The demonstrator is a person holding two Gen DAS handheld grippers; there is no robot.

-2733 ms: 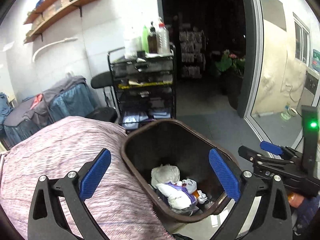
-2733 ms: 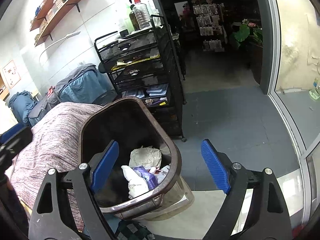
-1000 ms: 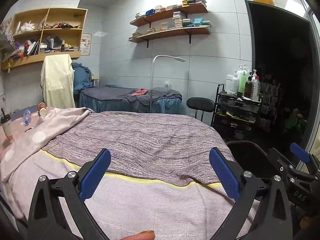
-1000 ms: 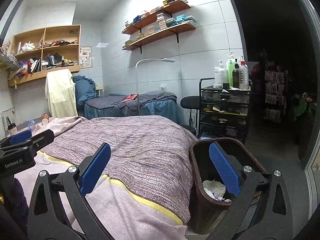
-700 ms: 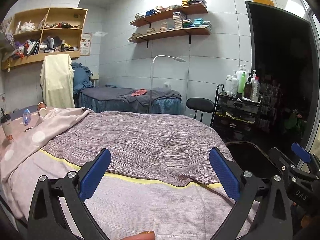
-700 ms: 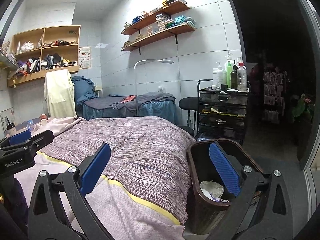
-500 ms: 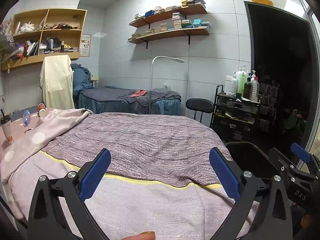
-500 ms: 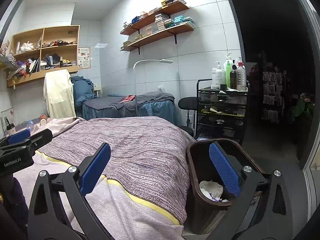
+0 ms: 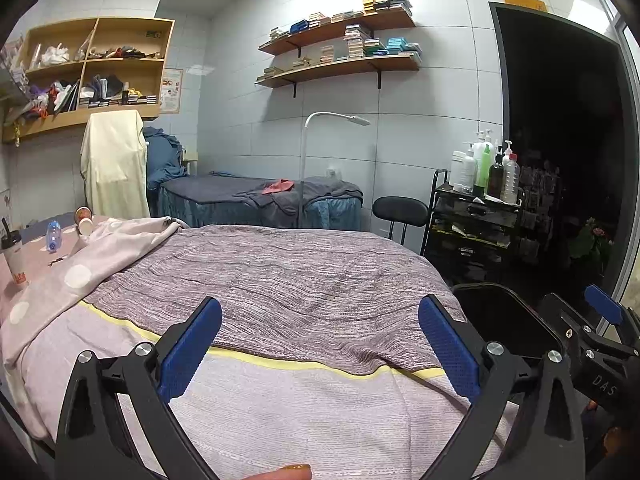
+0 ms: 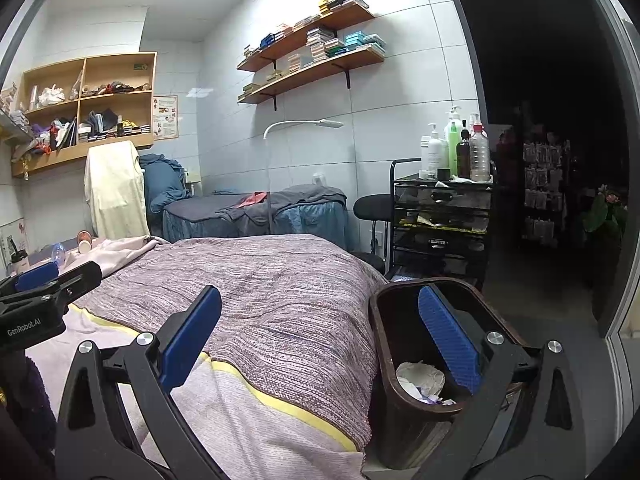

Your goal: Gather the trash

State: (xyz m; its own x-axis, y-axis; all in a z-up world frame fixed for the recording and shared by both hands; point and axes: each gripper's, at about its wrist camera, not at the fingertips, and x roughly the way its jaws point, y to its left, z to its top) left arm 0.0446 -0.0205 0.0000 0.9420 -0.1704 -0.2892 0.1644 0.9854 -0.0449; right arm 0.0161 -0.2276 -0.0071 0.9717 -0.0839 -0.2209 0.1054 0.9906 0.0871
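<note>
1. The left gripper (image 9: 320,344) hangs over the bed (image 9: 280,280), its blue fingers (image 9: 190,346) spread wide with nothing between them.
2. The right gripper (image 10: 320,344) is likewise spread and empty; its right finger (image 10: 448,340) lies in front of the trash bin (image 10: 384,344) in its own view.
3. The trash bin stands on the floor against the bed's side, at about 4 o'clock in the right wrist view, with crumpled white paper (image 10: 420,376) and other scraps inside.
4. At about 9 o'clock in the left wrist view, a plastic bottle (image 9: 53,235), a tipped paper cup (image 9: 84,224) and a lidded drink cup (image 9: 12,258) sit at the far end of the bed; whether they rest on the bed itself cannot be told.
5. A black trolley (image 10: 440,220) carrying bottles stands beyond the bin.
</note>
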